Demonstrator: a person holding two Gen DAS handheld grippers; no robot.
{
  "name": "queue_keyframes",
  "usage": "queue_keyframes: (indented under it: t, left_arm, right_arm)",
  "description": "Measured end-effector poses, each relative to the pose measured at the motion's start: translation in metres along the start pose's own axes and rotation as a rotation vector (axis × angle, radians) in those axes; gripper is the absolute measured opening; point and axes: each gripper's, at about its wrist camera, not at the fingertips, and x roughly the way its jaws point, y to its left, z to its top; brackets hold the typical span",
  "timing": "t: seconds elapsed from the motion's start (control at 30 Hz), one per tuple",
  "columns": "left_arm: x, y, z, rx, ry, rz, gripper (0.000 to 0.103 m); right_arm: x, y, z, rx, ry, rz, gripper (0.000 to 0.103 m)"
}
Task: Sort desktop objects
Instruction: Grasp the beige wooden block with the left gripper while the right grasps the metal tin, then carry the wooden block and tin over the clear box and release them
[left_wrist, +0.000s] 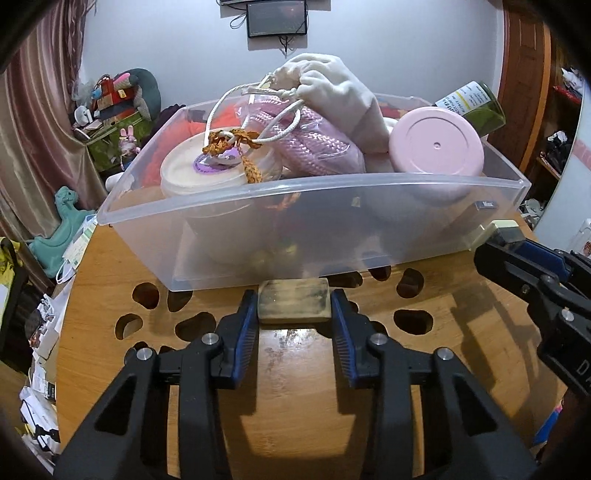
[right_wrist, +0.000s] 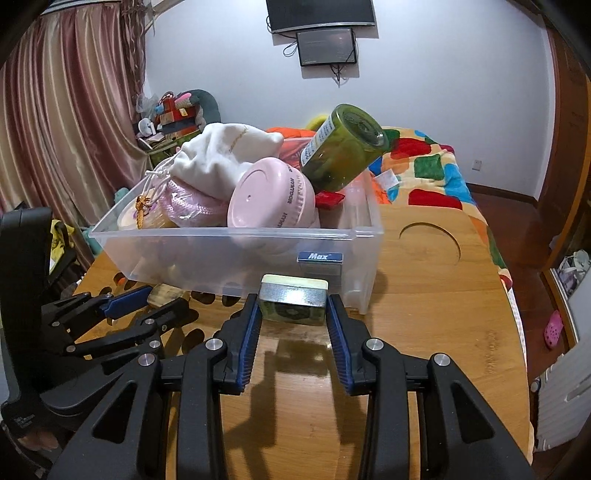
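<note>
Step in hand: pick-up phase of the sort; both tools have a small block each, at the front wall of the clear bin (left_wrist: 317, 221).
Left tool (left_wrist: 293, 304): clenched on a worn, tan-grey block (left_wrist: 293, 303); blue pads press its 2 short sides. Block looks to sit at counter level, just in front of the bin.
Right tool (right_wrist: 293, 306): clenched on a small metal tin (right_wrist: 293, 301) with a cream top and green label, held near the bin's right front corner.
Counter (right_wrist: 424, 314): round wooden top with cut-out holes; bin stands on it.
Bin contents: pink round case (right_wrist: 271, 203), white drawstring pouch (right_wrist: 225, 151), pink cord bundle (left_wrist: 295, 144), cream tub (left_wrist: 207, 173), green bottle (right_wrist: 343, 147) tilted over the back rim. Piled above the rim.
Next move, judged: lift each block over the front wall and find a gap; little free room on top, so a drop may roll off the heap.
Hard to make out: block's material and markings; tin's label text; whether either piece is clear of the counter; bin's lower layer, blurred through frosted plastic.
Cut off: person holding the tools, barely in view.
</note>
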Motion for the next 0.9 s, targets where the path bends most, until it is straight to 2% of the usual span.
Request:
queue_keyframes:
  t: [0.2, 0.73, 0.9]
  left_arm:
    - [-0.010, 0.004, -0.003, -0.014, -0.008, -0.024, 0.039]
    - [-0.065, 0.029, 0.012, -0.058, -0.147, -0.101, 0.039]
    - [-0.071, 0.033, 0.022, -0.072, -0.175, -0.128, 0.039]
  right_arm:
    - [-0.003, 0.005, 0.001, -0.012, -0.005, 0.010, 0.032]
    - [-0.022, 0.032, 0.012, -0.068, -0.050, 0.025, 0.032]
    - [-0.027, 0.038, 0.021, -0.086, -0.073, 0.030, 0.032]
